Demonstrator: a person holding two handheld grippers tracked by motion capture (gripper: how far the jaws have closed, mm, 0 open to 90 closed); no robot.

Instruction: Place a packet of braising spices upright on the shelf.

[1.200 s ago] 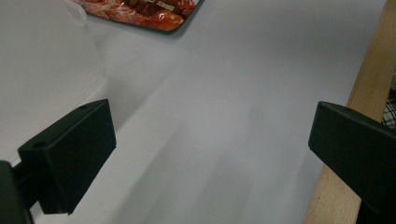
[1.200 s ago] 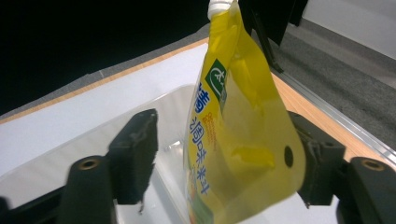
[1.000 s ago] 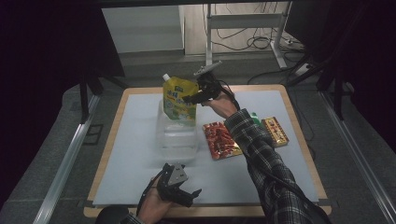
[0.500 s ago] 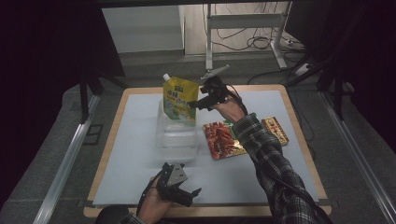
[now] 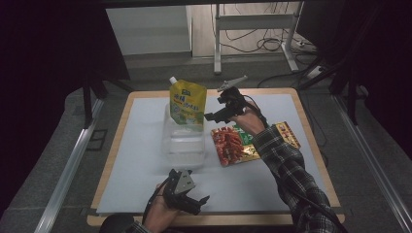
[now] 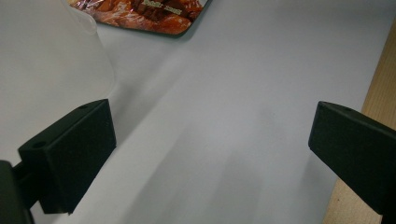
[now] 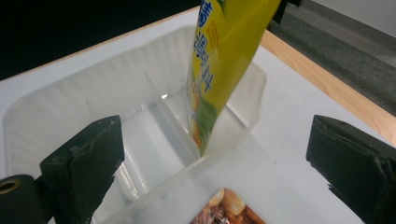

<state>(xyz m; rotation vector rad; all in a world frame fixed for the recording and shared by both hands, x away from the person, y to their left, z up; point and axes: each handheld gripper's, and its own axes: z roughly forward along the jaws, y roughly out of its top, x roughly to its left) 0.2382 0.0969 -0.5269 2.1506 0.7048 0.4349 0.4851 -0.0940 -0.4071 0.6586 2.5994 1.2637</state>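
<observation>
A yellow spouted pouch (image 5: 187,103) stands leaning in the far compartment of a clear plastic container (image 5: 183,145). In the right gripper view the pouch (image 7: 224,70) rests against the container's divider (image 7: 168,112). My right gripper (image 5: 210,116) hovers just right of the pouch. Its jaws have just been opening and stand wide apart, and the pads (image 7: 84,158) touch nothing. My left gripper (image 5: 197,204) lies low near the table's front edge, open and empty (image 6: 210,130), beside the container's near wall (image 6: 46,56).
A red snack pack (image 5: 235,145) lies flat right of the container, with a second packet (image 5: 289,135) farther right. Both rest on the white board (image 5: 141,121), which has a wooden rim (image 7: 327,88). Cables and a metal stand are beyond the table.
My right gripper has drawn back to the right and slightly down from the pouch's top, its jaws wider. The pouch stays standing in the container. The left gripper has not moved.
</observation>
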